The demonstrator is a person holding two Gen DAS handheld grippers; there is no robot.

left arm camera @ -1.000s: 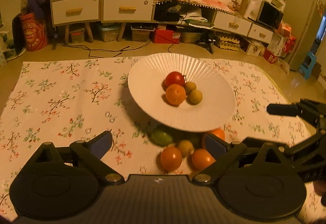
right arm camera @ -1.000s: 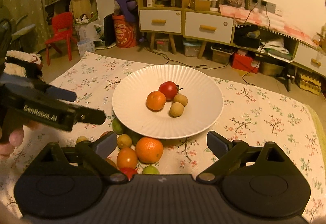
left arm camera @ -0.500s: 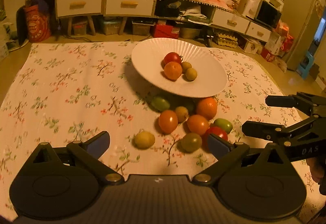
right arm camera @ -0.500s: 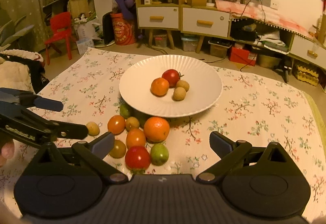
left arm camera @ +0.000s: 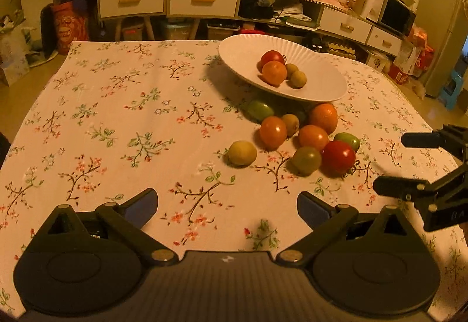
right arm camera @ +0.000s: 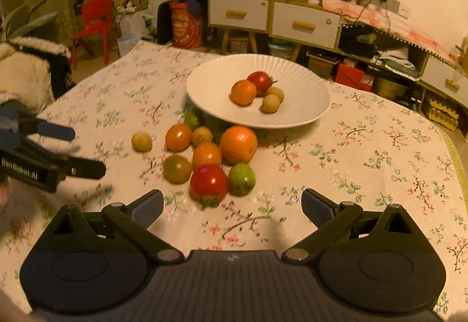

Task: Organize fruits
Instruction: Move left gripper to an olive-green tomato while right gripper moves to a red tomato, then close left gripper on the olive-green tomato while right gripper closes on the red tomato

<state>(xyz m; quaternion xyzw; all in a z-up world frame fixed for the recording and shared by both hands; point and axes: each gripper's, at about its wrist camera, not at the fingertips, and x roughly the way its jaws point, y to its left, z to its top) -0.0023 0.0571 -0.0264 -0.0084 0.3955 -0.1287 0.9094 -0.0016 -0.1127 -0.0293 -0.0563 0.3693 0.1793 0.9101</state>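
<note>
A white ribbed plate (left arm camera: pixel 318 87) (right arm camera: pixel 298 114) holds a red tomato (left arm camera: pixel 272 57), an orange fruit (left arm camera: pixel 274 73) and two small brown fruits (left arm camera: pixel 298 79). Several loose fruits lie in front of it: a large orange (right arm camera: pixel 238 144), a red tomato (right arm camera: pixel 208 183), green fruits (right arm camera: pixel 241 179) and a lone yellow fruit (left arm camera: pixel 242 153). My left gripper (left arm camera: pixel 227 206) is open and empty, well back from the pile. My right gripper (right arm camera: pixel 232 205) is open and empty, just short of the red tomato. Each gripper shows at the edge of the other's view.
A floral cloth (left arm camera: pixel 117 123) covers the table. Behind it stand drawer cabinets (left arm camera: pixel 163 0), a red chair (right arm camera: pixel 95 20) and floor clutter. A sleeved arm (right arm camera: pixel 23 73) is at the left.
Both grippers have pulled back from the plate. The loose fruits, partly hidden before, now lie in full view in front of them.
</note>
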